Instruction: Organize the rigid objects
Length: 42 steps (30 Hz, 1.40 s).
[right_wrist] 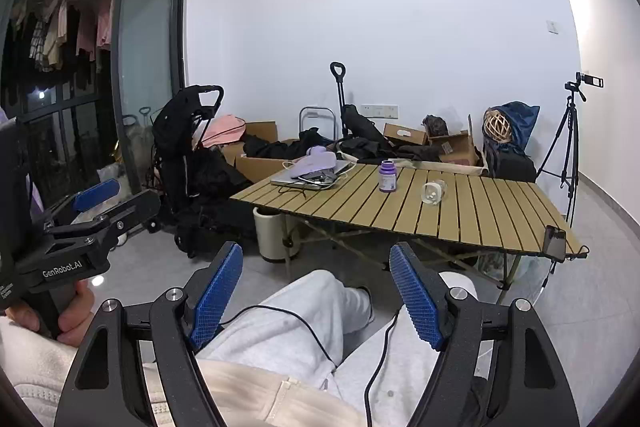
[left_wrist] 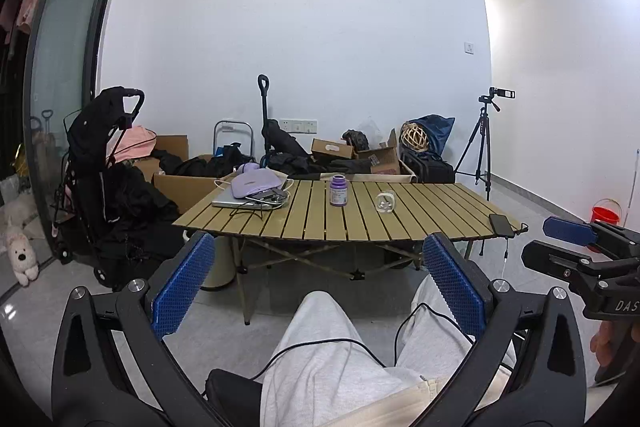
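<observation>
Purple bottle (left_wrist: 338, 191) upright mid-bench (left_wrist: 440, 211), glass jar (left_wrist: 386, 202) at its 3 o'clock: we judge both light, rigid, the glass slippery and breakable, best taken round the body; left tongs (left_wrist: 318, 283) and right tongs (right_wrist: 316, 291) gape wide, holding nothing.

Both wrist cams sit low, over the seated person's lap, looking forward and roughly level, well back from the surface (left_wrist: 304, 215). Left wrist view faces its near edge almost square on. Right wrist view sits further right and is angled left, so the surface (right_wrist: 440, 211) runs diagonally. Shared: whole slatted top, purple bottle (left_wrist: 338, 190) (right_wrist: 388, 176), clutter along the far wall, tripod (left_wrist: 482, 143) (right_wrist: 568, 143) far right. Each view catches the other gripper at its frame edge.
</observation>
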Motion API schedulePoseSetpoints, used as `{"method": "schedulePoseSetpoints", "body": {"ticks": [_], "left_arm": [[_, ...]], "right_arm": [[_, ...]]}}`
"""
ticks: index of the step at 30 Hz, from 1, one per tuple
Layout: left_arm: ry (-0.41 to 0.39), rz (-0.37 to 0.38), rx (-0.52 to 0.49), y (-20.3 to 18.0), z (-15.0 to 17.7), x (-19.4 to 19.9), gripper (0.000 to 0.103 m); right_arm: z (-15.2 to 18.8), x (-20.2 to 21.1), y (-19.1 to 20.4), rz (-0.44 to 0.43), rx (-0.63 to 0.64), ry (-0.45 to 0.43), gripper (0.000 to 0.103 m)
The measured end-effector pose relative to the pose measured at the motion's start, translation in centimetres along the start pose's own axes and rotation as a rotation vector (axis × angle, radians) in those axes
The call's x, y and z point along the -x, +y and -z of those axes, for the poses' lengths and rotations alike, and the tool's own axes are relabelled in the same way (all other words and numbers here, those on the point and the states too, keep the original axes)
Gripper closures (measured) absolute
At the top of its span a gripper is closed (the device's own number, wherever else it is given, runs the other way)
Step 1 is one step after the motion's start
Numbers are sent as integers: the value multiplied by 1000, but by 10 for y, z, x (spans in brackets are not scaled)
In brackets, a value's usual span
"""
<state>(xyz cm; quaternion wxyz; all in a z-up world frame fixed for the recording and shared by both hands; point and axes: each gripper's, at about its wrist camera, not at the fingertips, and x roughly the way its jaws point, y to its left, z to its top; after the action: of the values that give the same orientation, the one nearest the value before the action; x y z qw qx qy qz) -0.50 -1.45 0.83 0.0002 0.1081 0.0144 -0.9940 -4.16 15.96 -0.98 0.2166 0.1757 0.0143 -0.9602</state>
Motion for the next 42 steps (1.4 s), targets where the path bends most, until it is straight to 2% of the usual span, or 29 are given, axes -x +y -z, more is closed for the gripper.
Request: {"method": "schedulePoseSetpoints", "body": {"ticks": [42], "left_arm": [[5, 14, -1, 10, -2, -1, 0]], "right_arm": [[0, -2, 5, -5, -1, 4, 22]]}}
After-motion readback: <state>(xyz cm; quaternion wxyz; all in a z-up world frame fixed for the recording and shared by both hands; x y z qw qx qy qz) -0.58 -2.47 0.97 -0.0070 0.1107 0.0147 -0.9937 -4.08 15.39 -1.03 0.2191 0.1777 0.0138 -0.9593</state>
